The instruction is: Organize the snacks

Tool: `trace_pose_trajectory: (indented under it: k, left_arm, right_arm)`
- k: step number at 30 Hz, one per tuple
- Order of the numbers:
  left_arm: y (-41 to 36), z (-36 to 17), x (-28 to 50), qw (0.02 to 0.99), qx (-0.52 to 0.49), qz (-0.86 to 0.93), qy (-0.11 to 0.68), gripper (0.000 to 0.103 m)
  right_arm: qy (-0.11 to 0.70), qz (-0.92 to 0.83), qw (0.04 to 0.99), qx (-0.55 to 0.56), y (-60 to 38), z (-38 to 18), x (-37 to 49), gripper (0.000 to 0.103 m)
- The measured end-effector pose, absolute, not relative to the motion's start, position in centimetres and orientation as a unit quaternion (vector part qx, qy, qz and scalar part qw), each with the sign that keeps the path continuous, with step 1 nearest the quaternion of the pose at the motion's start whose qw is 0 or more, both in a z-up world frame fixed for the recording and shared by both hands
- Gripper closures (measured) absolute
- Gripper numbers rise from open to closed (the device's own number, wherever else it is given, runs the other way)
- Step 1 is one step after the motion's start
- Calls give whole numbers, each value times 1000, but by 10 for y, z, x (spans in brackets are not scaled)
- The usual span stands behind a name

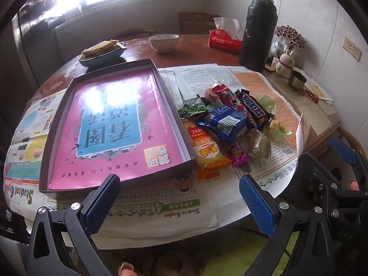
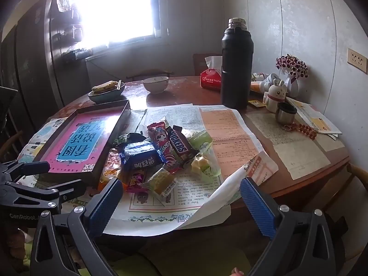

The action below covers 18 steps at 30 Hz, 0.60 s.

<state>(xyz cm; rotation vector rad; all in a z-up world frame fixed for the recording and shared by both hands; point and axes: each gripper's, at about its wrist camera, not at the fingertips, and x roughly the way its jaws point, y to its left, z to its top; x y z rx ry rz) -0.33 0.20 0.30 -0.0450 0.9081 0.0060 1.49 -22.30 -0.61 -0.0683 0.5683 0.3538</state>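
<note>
A pile of wrapped snacks lies on newspaper: a Snickers bar (image 1: 254, 110) (image 2: 180, 146), a blue biscuit pack (image 1: 226, 120) (image 2: 141, 156), a green pea bag (image 1: 193, 108), an orange-yellow pack (image 1: 208, 153) and a small purple candy (image 1: 239, 156) (image 2: 135, 179). Left of the pile sits a shallow dark box (image 1: 181, 119) (image 2: 101, 163) lined with a pink printed sheet. My left gripper (image 1: 179, 207) hovers open over the table's near edge, nothing between its blue pads. My right gripper (image 2: 180, 209) is open too, just short of the pile. The right gripper's body (image 1: 333, 184) shows at the right of the left wrist view.
On the round wooden table (image 2: 184, 89) stand a tall black flask (image 1: 258, 30) (image 2: 235, 64), a white bowl (image 1: 163, 42), a plate of food (image 1: 102, 51), a red tissue pack (image 1: 224, 39), a rabbit figurine (image 2: 276, 94), a metal cup (image 2: 285, 113) and red beads (image 2: 306, 130).
</note>
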Motion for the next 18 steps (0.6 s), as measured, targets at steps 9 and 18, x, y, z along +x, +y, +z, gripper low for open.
trace_pose_trajectory:
  k: [9,18]
  left_arm:
    - [-1,3,-4,900,-16,4,436,0]
    - [-2,4,-3,900,-15,3,435,0]
  right_arm:
    - [282,168,944,-34,-225,-8,17,0]
    - [284,169,943,-33,-226,-8,16,0]
